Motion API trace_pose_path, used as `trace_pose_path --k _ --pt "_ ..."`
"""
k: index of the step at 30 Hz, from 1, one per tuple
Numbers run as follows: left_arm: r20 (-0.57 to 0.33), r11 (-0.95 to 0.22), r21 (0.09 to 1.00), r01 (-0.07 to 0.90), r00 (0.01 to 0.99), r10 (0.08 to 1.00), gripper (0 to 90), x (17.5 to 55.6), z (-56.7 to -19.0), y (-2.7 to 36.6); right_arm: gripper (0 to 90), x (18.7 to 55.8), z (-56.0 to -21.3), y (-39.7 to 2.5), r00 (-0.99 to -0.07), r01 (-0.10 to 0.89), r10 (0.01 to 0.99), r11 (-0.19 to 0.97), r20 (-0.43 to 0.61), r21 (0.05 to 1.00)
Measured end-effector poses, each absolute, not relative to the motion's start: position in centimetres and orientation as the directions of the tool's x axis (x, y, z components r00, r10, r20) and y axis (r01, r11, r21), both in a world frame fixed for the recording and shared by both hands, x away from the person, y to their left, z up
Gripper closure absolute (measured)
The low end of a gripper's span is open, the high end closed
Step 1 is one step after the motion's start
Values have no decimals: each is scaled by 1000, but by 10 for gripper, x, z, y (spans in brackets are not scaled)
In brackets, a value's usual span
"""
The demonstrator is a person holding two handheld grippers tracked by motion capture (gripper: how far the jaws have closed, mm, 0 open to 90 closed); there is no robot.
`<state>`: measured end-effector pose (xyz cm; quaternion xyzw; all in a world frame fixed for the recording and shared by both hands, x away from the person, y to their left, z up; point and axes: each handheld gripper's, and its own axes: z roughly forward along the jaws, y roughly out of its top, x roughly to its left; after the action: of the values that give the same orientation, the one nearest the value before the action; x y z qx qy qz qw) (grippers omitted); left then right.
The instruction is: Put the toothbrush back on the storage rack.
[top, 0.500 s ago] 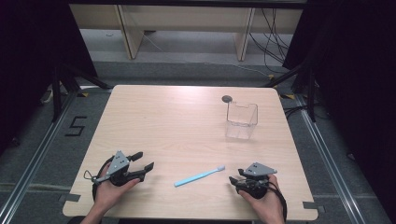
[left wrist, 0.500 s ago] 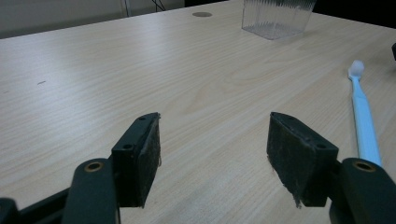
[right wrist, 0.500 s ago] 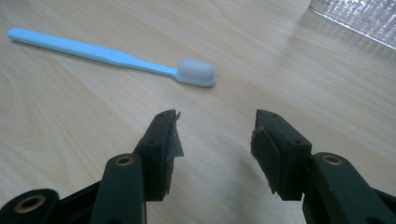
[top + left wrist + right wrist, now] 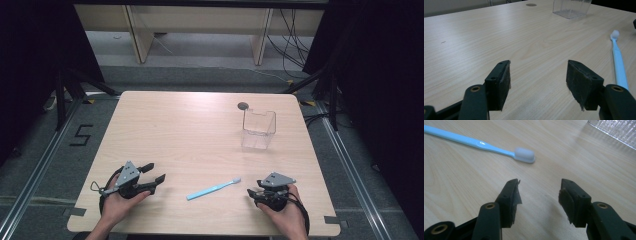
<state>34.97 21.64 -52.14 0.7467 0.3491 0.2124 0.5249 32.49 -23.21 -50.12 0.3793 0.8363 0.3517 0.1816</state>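
Note:
A light blue toothbrush [image 4: 213,189] with a white head lies flat on the wooden table [image 4: 190,135], near the front edge between my two hands. My left gripper [image 4: 154,173] rests on the table to its left, jaws open and empty; in the left gripper view [image 4: 538,82] the toothbrush [image 4: 619,62] lies off to the right. My right gripper [image 4: 251,193] rests just right of the brush head, open and empty; in the right gripper view [image 4: 539,197] the toothbrush [image 4: 499,148] lies ahead and to the left. A clear plastic cup [image 4: 258,129] stands at the back right.
A small dark round mark [image 4: 243,105] sits on the table behind the clear cup [image 4: 571,8]. The cup's ribbed wall [image 4: 616,130] shows at the top right of the right gripper view. Cables and a wooden frame lie on the floor beyond the table.

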Motion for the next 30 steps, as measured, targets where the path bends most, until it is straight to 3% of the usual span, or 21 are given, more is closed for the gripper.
trace_pose_path --k 13,16,18,21,23,25,30 --pt "-44 -244 923 299 710 703 356 350 -505 207 494 322 -493 -233 -648 514 760 475 -39 714" --pt "-66 -263 905 334 720 691 351 352 -501 204 493 320 -492 -232 -630 557 776 456 -5 694" --pt "-76 -274 896 349 729 681 344 353 -497 201 493 323 -492 -234 -647 516 762 473 -37 715" --pt "-69 -318 876 364 745 663 342 355 -492 195 493 323 -491 -234 -645 518 763 470 -35 715" --pt "-63 -345 865 365 760 647 342 356 -489 190 493 319 -490 -231 -618 572 786 436 16 695" --pt "-60 -379 846 375 773 631 346 357 -485 185 493 323 -489 -234 -648 515 760 474 -37 714" --pt "-27 -502 780 373 822 569 369 361 -477 171 493 322 -487 -232 -637 535 771 460 -19 709"
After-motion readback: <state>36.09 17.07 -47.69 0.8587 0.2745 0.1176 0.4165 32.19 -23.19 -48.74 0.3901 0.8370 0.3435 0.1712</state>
